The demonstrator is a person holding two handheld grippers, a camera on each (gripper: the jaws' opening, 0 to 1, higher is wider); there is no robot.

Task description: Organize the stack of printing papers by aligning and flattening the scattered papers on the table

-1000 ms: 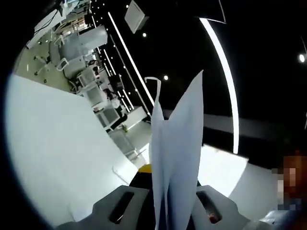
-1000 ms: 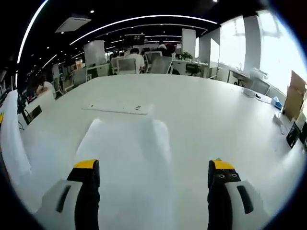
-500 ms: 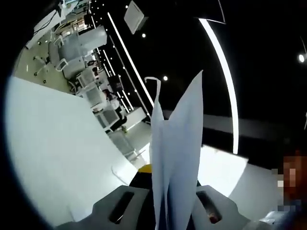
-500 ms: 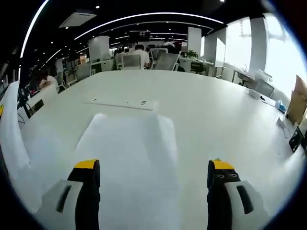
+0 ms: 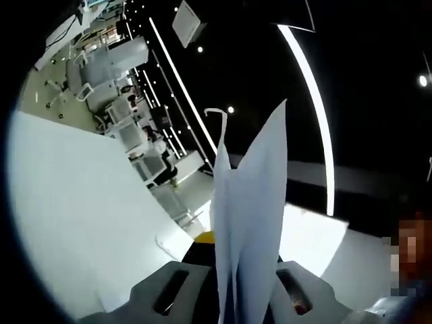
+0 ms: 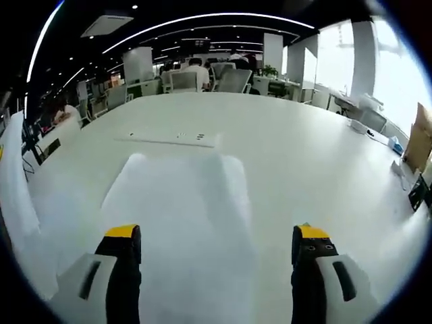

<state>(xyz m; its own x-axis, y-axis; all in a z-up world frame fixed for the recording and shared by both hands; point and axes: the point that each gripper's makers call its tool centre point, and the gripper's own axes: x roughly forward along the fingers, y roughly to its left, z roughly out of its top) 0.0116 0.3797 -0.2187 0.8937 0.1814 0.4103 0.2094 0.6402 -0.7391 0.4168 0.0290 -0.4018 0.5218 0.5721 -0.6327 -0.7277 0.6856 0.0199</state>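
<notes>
White printing papers [image 5: 248,223] stand clamped upright in the left gripper [image 5: 233,290], lifted off the table [image 5: 74,223]; more sheets [image 6: 179,216] lie mid-table ahead of the right gripper [image 6: 216,260], jaws apart. Gathering step, likely; next, squaring the held sheets onto those lying flat

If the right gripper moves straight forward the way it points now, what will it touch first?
Most likely the sheets of paper lying on the white table. They lie directly ahead of the open right gripper, between its jaws. Its height above them is unclear.
</notes>
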